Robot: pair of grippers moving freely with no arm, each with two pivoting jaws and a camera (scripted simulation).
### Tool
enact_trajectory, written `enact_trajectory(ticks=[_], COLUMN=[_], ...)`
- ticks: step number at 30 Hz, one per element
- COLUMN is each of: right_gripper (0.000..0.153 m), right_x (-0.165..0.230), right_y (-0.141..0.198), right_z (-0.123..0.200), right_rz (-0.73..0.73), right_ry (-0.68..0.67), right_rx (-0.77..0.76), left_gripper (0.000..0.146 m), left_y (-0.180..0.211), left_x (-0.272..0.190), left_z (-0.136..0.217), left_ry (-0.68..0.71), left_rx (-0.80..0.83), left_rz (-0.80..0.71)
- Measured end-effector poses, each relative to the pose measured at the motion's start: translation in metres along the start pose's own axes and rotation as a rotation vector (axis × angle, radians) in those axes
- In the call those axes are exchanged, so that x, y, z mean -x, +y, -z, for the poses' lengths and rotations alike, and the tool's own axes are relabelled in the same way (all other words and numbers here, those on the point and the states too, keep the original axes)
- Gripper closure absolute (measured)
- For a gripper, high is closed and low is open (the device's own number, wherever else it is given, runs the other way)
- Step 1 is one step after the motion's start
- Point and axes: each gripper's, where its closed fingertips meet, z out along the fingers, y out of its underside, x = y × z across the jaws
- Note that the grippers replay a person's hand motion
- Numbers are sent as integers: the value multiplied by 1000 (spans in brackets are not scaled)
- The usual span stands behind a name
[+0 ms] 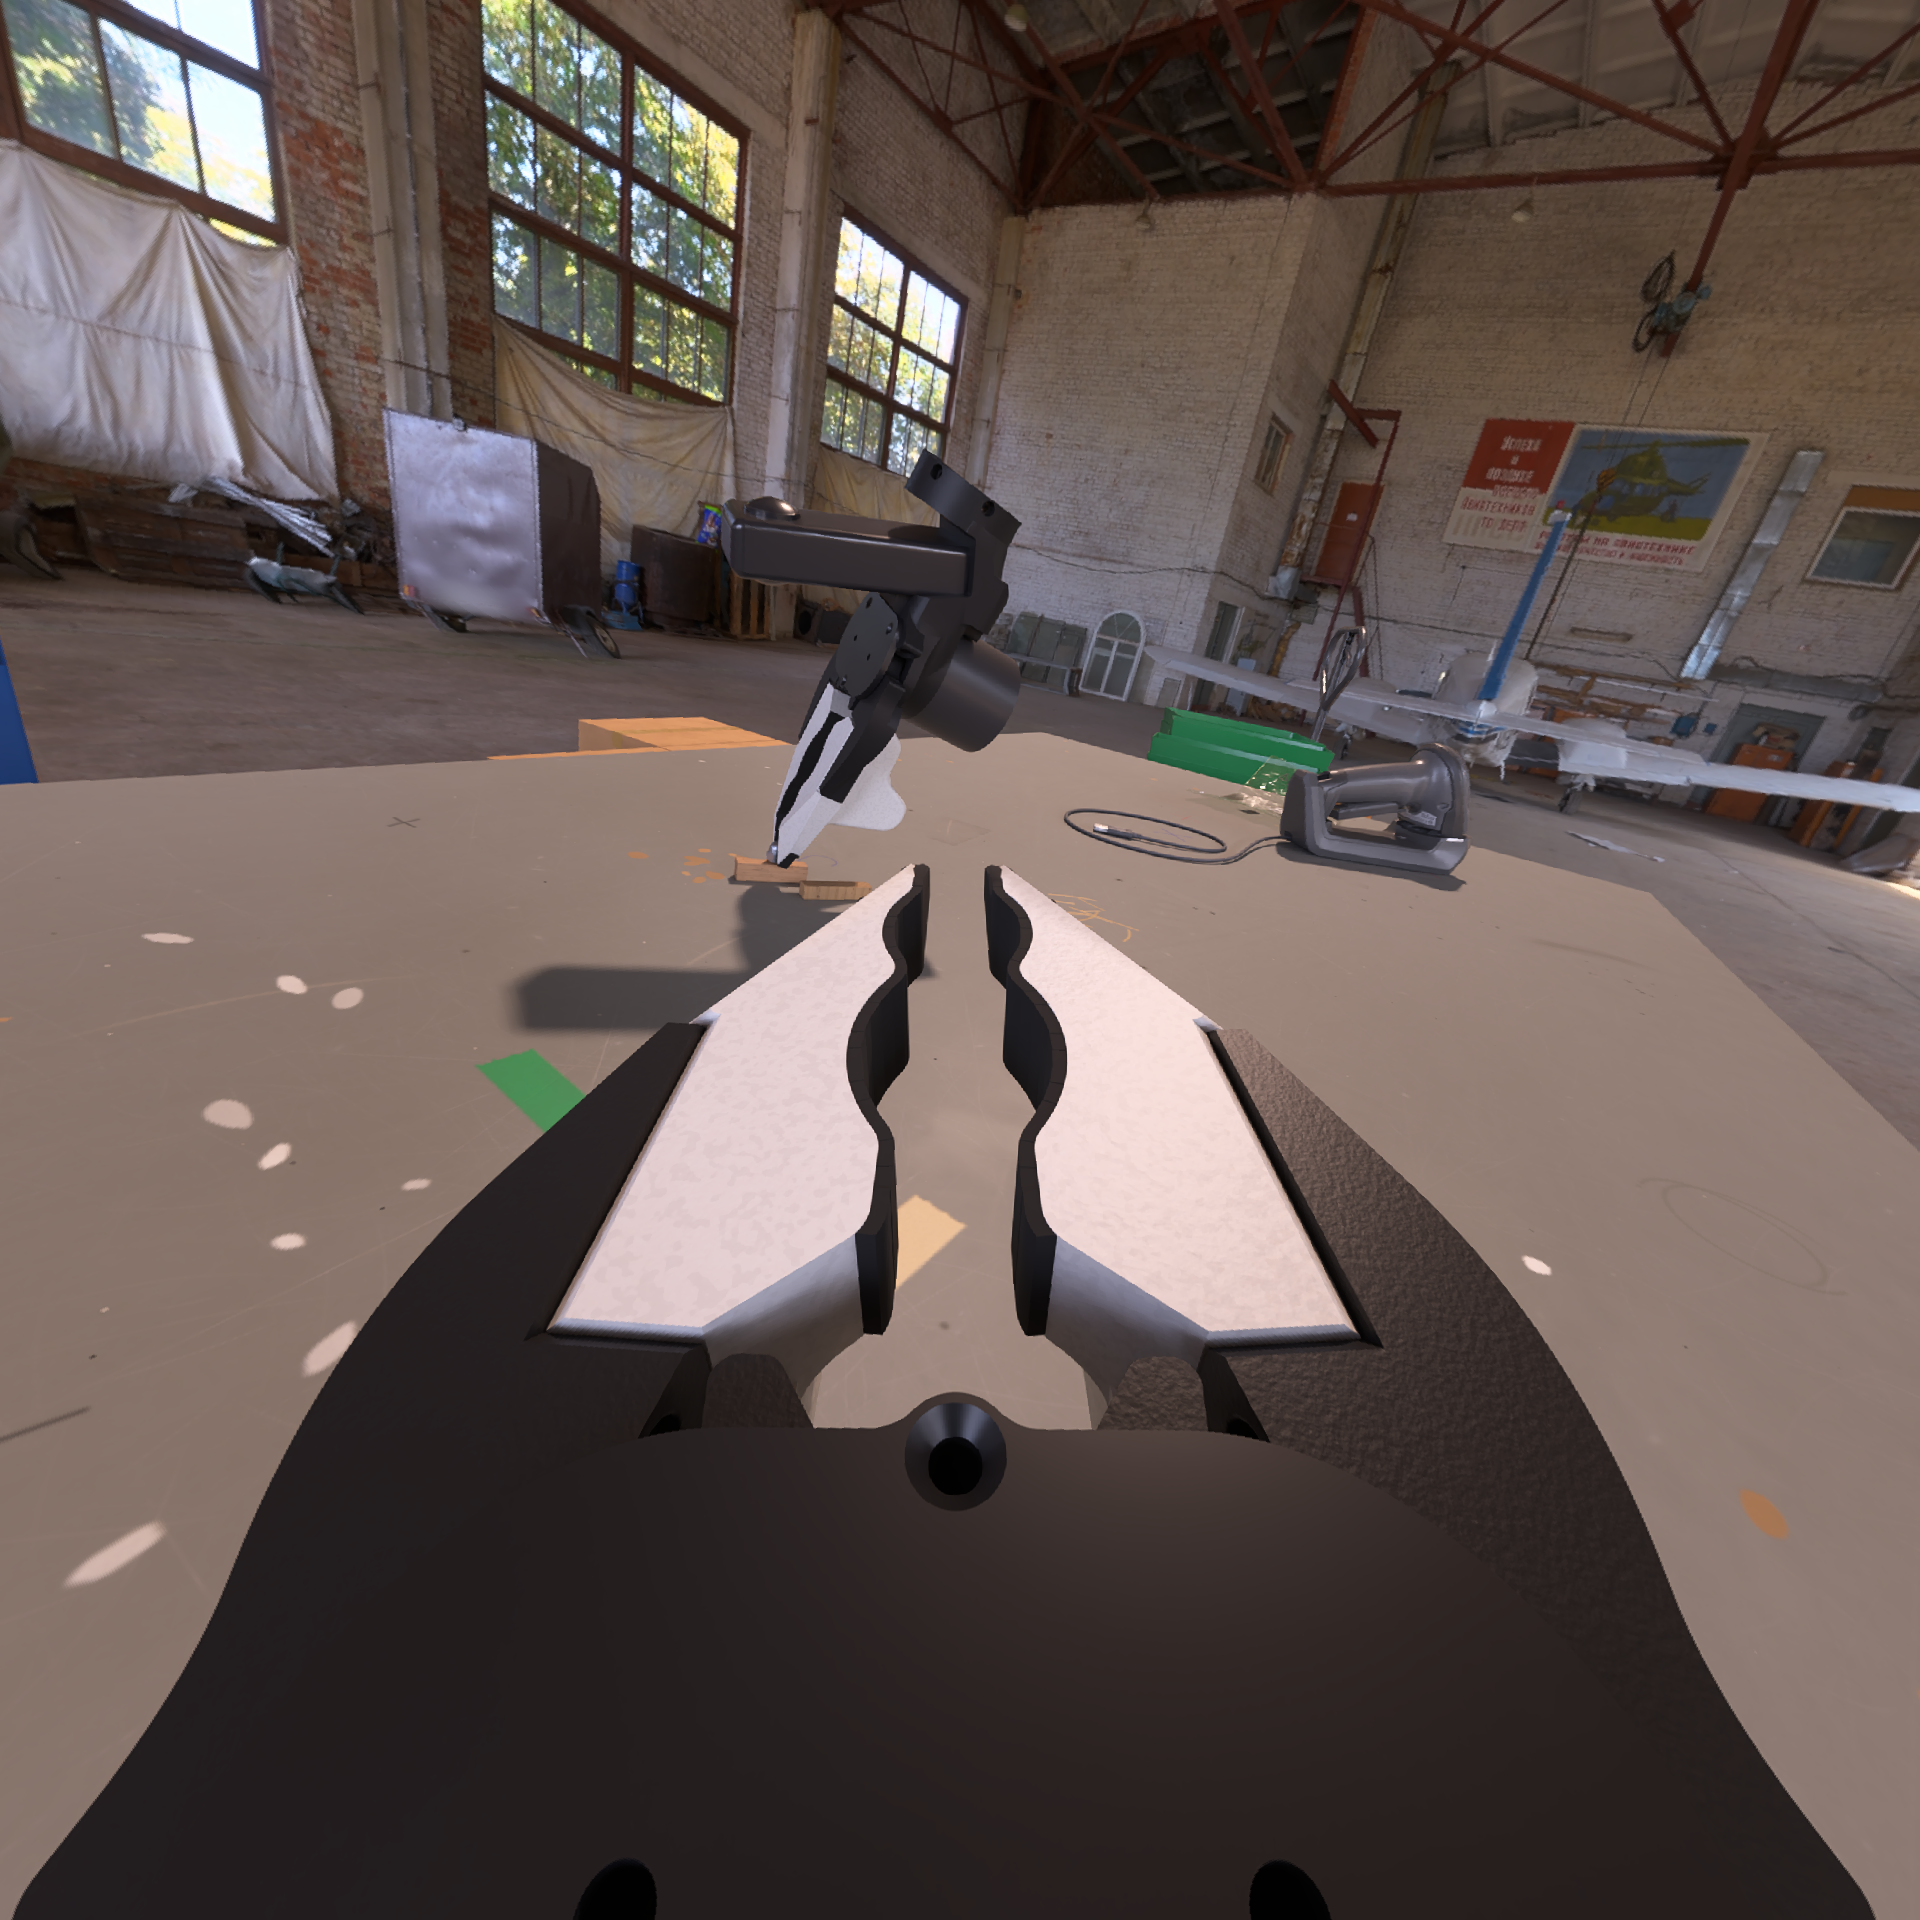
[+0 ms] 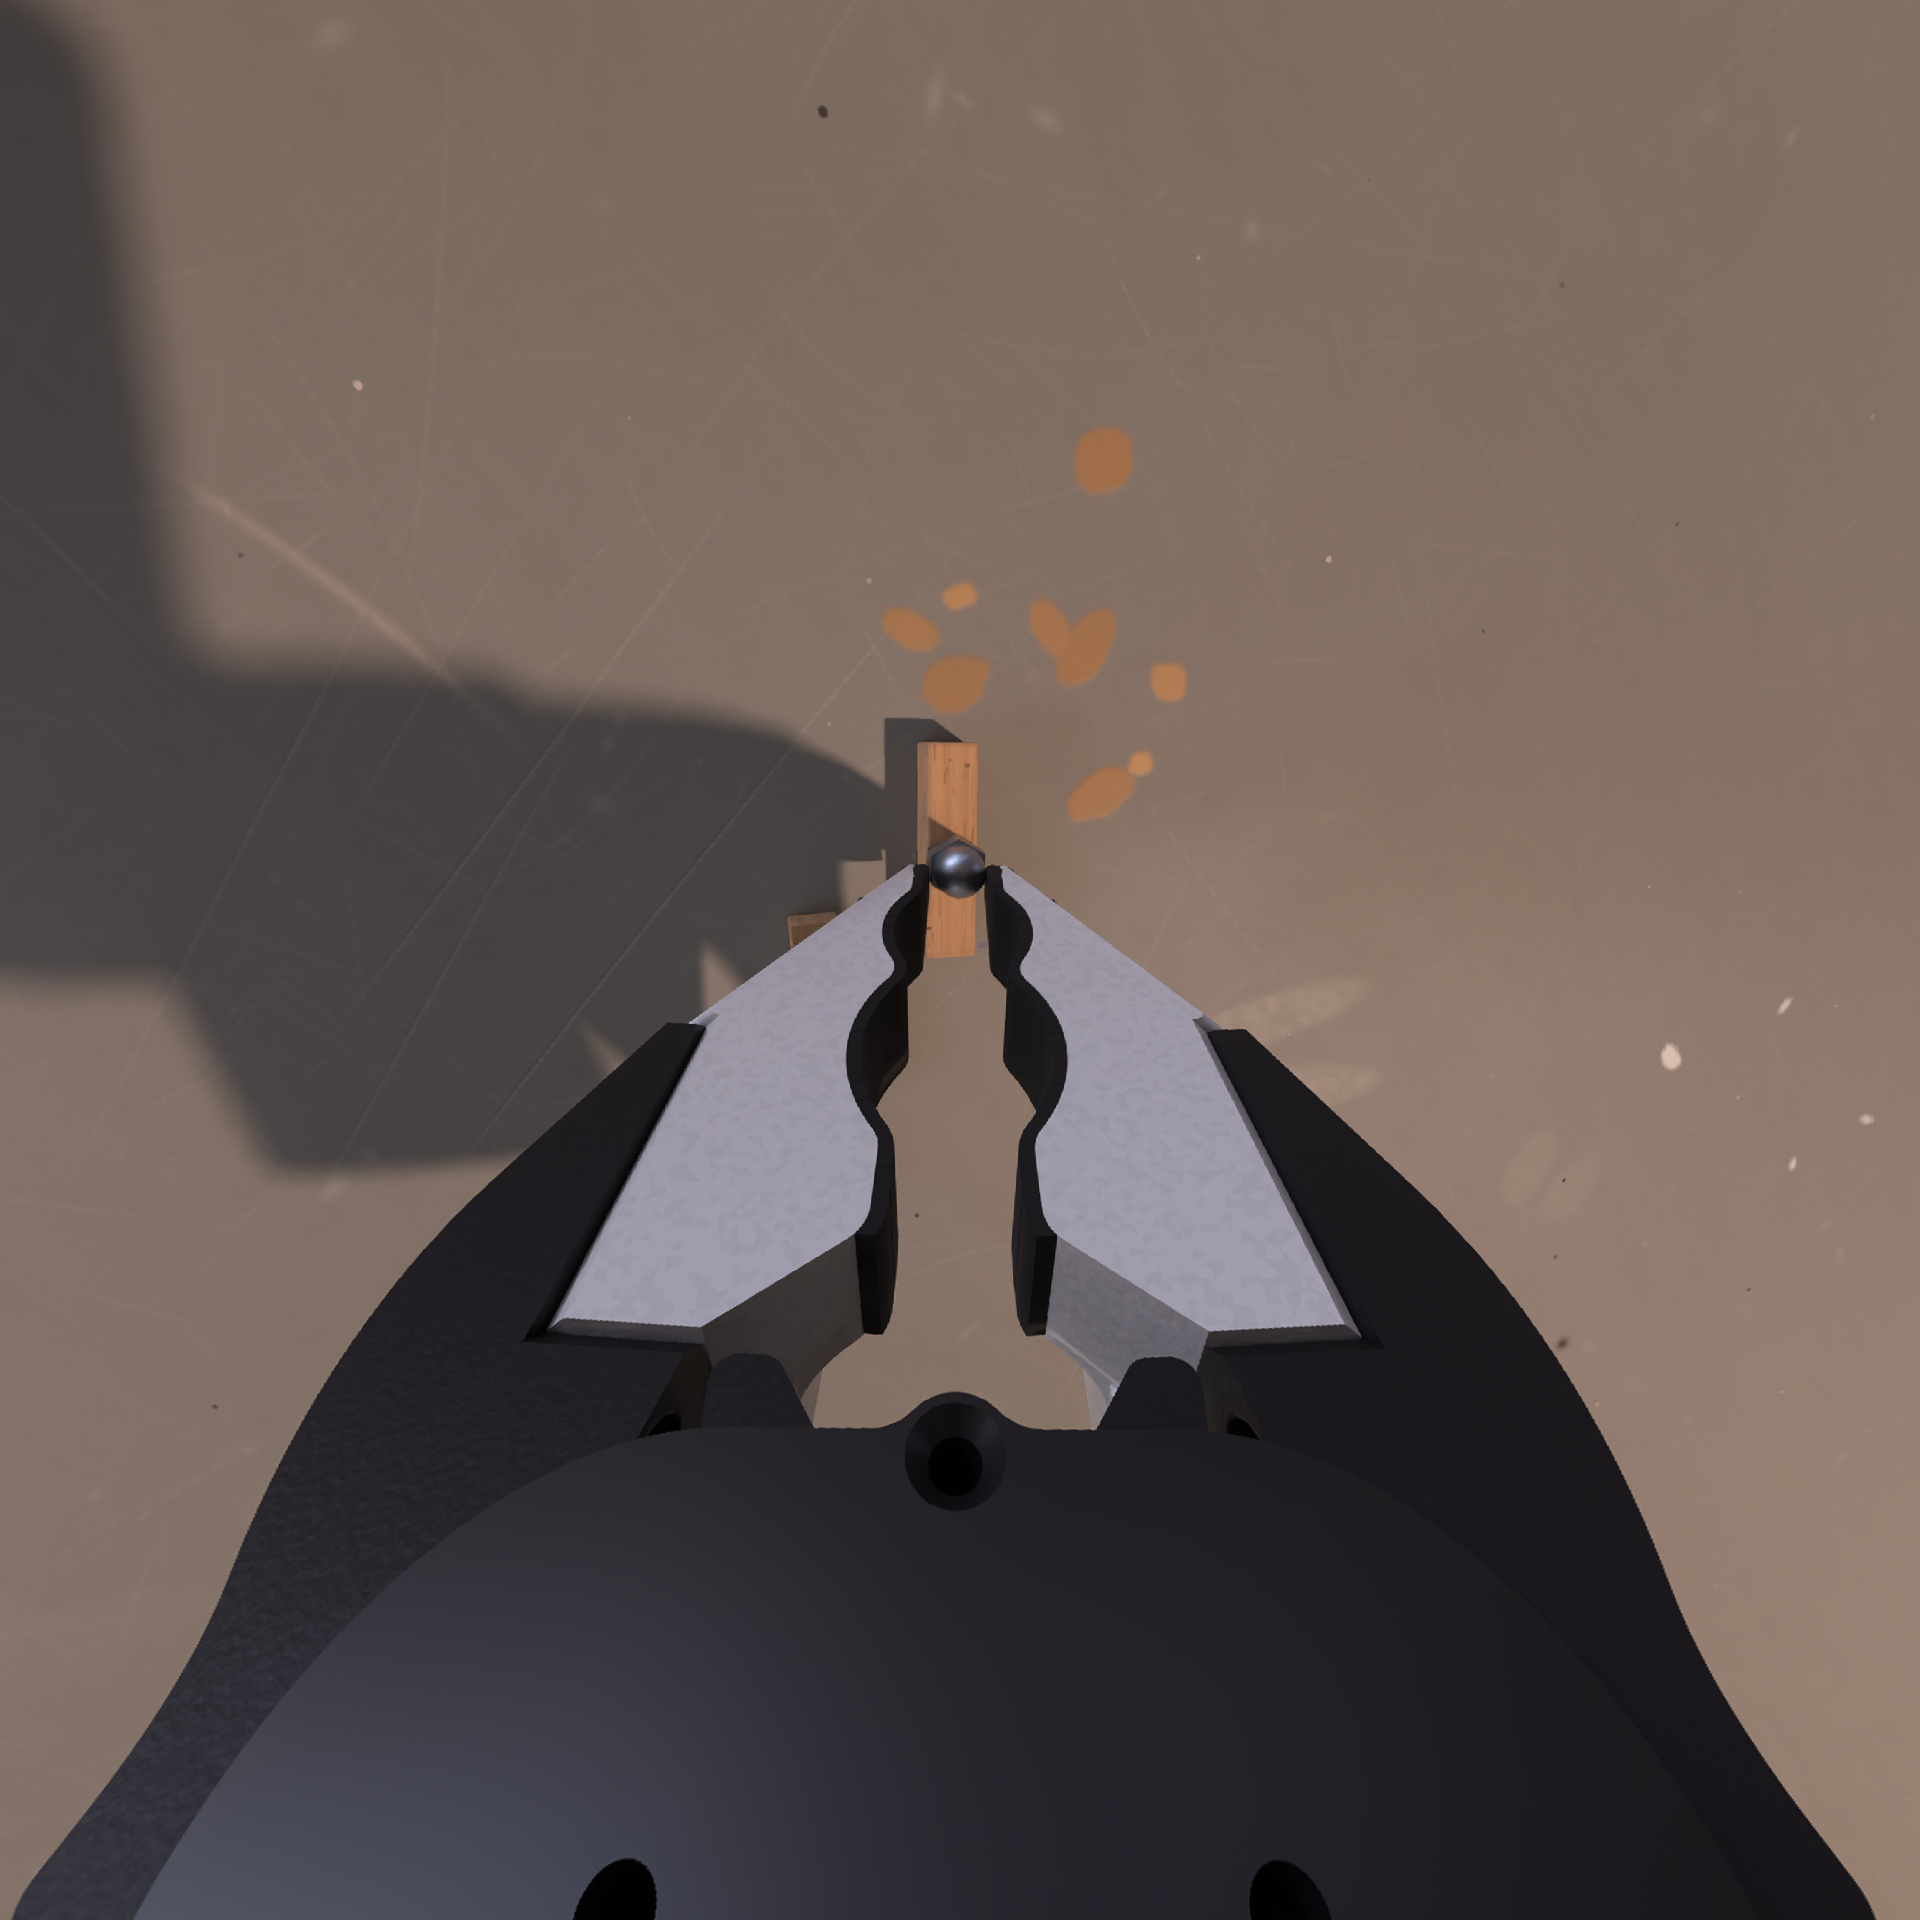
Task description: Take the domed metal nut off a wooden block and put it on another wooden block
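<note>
The left claw (image 1: 956, 883) hovers over the table (image 1: 312, 1039), its two fingers slightly spread and holding nothing. Beyond its tips lie two blocks: a second block (image 1: 834, 890) nearer, and the first block (image 1: 769, 871) just past it, touching or nearly so. The right claw (image 2: 957, 875) points down at the first block (image 2: 951, 821), its two fingertips pinching the one nut (image 2: 957, 869), which sits on or just above that block. Right of it, farther off, lies one scanner (image 1: 1377, 816) with a coiled cable (image 1: 1143, 834).
</note>
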Motion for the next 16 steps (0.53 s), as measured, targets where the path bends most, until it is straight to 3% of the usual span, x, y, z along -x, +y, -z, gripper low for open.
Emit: enact_trajectory(ticks=[4, 8, 16], right_gripper=[132, 130, 132], right_x=[0, 15, 69], right_y=[2, 16, 53], right_z=[12, 36, 39], right_rz=[-31, -63, 52], right_ry=[15, 2, -127], right_rx=[-20, -46, 88], left_gripper=[136, 136, 136], left_y=[0, 0, 0], left_x=[-2, 0, -4], left_z=[0, 0, -1], left_ry=[4, 0, 10], left_rx=[3, 1, 4], left_rz=[-17, -12, -33])
